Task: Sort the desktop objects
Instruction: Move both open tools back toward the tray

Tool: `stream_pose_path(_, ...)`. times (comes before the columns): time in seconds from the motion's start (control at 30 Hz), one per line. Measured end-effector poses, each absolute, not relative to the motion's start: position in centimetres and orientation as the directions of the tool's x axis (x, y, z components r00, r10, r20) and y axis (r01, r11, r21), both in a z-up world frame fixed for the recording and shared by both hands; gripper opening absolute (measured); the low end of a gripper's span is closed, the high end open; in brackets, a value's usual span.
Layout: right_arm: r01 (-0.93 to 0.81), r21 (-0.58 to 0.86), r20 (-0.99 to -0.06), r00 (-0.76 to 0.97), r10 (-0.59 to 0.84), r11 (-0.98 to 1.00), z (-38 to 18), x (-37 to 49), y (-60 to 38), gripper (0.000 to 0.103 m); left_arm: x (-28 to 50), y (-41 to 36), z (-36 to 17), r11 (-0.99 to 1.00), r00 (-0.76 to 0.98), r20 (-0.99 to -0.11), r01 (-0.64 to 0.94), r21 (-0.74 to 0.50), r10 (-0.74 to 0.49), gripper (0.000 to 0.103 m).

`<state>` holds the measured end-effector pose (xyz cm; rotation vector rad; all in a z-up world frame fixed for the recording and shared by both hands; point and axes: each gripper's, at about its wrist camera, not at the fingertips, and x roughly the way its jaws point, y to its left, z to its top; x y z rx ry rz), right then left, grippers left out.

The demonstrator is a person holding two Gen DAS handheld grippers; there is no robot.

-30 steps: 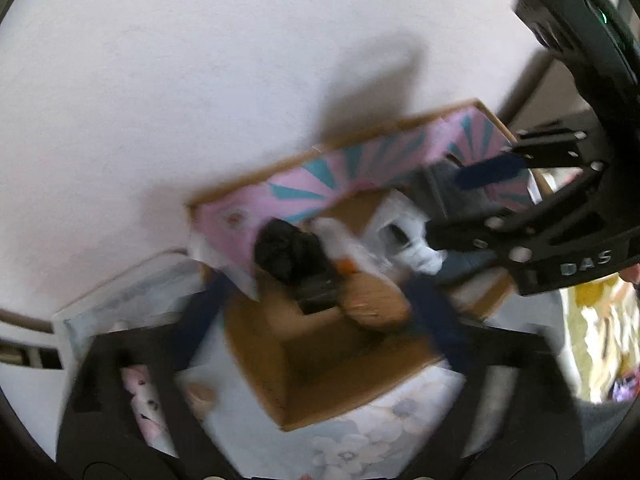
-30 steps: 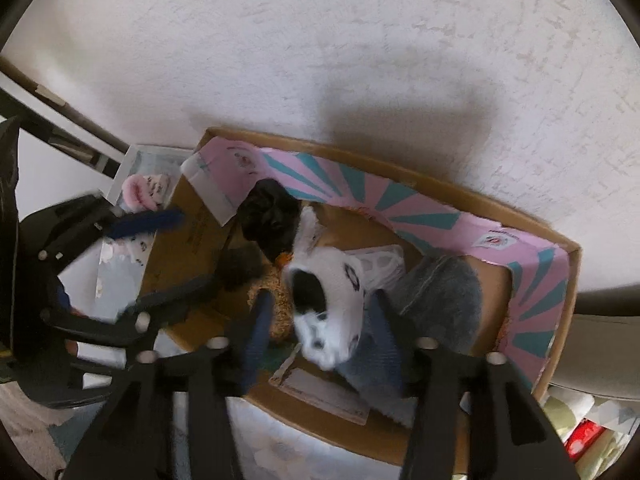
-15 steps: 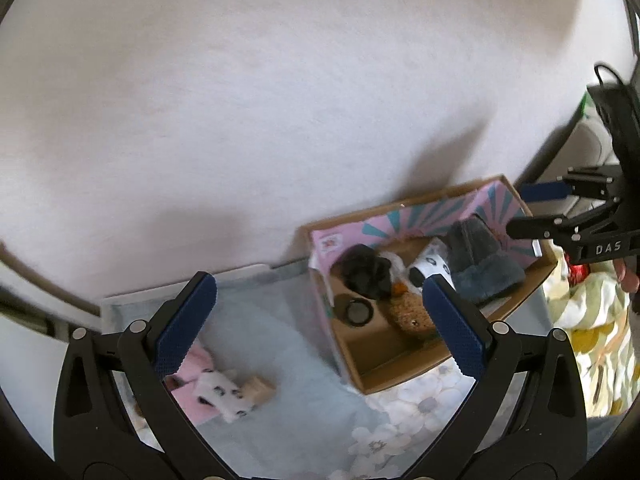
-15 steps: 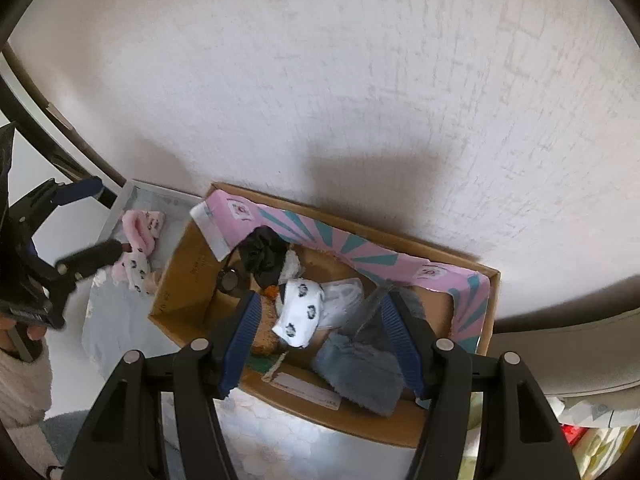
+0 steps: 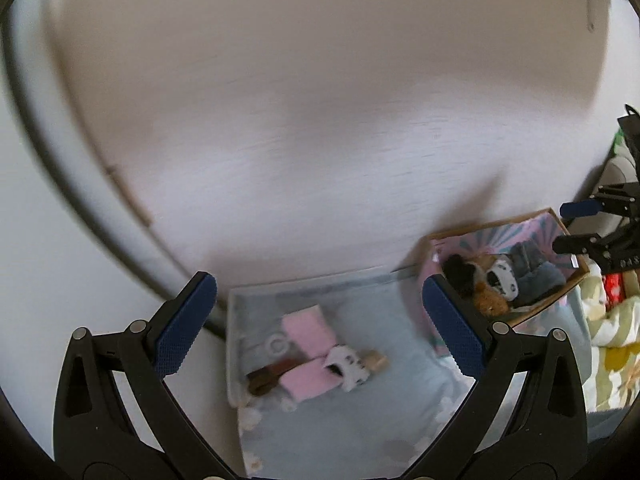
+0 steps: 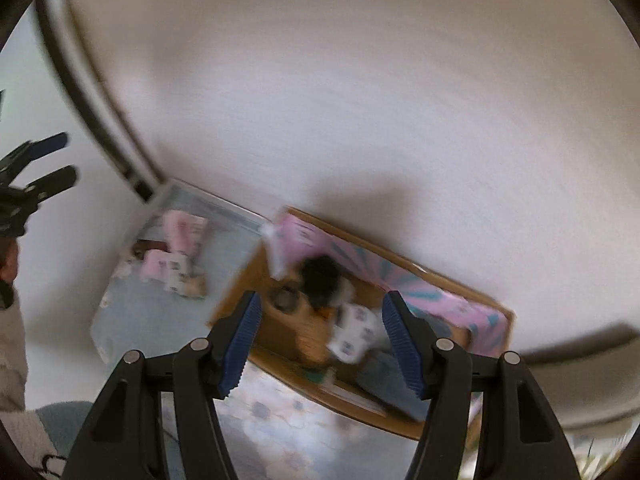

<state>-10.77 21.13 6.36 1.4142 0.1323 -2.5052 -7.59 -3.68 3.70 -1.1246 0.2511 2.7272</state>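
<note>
— Looking down from both wrist views, what does the sorting have left?

— A small heap lies on the pale blue mat (image 5: pixel 360 412): two pink folded cloths (image 5: pixel 306 330), a white spotted sock (image 5: pixel 347 365), a brown strap-like piece (image 5: pixel 269 376) and a small tan block (image 5: pixel 374 360). Beside the mat stands the cardboard box (image 6: pixel 256 280) with its pink and teal lining, already holding a black bundle (image 6: pixel 320 276), another spotted sock (image 6: pixel 354 332), grey cloth and a brown furry item.

— How would those pieces handle?

— Likely light, soft and limp. A sock or cloth would sag, so pinching it across the bunched middle seems safest. The tan block looks stiff and small; its nature is unclear.

— And the tools?

— The left tool (image 5: pixel 320 332) hangs well above the mat, tilted downward, jaws spread wide, nothing between them. The right tool (image 6: pixel 322 344) points steeply down over the box, jaws about half apart and empty. Each tool shows at the edge of the other's view, well apart.

— Whose sleeve is that?

— The person's pale fleecy sleeve (image 6: pixel 16 360), at the left edge.
</note>
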Motion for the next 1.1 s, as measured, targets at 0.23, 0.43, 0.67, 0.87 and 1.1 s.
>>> stream_pose_path(0.23, 0.433, 0.099, -0.790, -0.513, -0.335, -0.896, 6.5, -9.4, 13.2, 0.059, -4.7, -7.7, 1.7, -0.993, -0.694, -0.718, -0.107, 0.044, 0.043, 0.103)
stream_pose_path(0.43, 0.511, 0.156, -0.778, -0.464, -0.424, -0.845, 1.9, -7.8, 7.2, 0.059, -2.6, -10.1, -3.8, -0.994, -0.647, -0.761, 0.050, -0.101, 0.045, 0.103)
stream_pose_path(0.67, 0.486, 0.065, -0.827, -0.463, -0.319, -0.872, -7.1, -7.1, 2.8, 0.059, -3.4, -10.1, -13.8, -0.978, -0.554, -0.831, 0.137, -0.157, 0.056, 0.103)
stream_pose_path(0.87, 0.385, -0.055, -0.809, -0.558, -0.185, -0.921, -12.4, -8.4, 2.2, 0.059, -4.8, -10.9, -18.2, -0.949, -0.554, -0.827, 0.199, -0.244, 0.096, 0.101)
stream_pose_path(1.1, 0.328, -0.131, -0.769, -0.630, -0.113, -0.936, -14.5, -9.2, 1.5, 0.057, -5.5, -11.1, -20.2, -0.937, -0.556, -0.822, 0.211, -0.279, 0.120, 0.099)
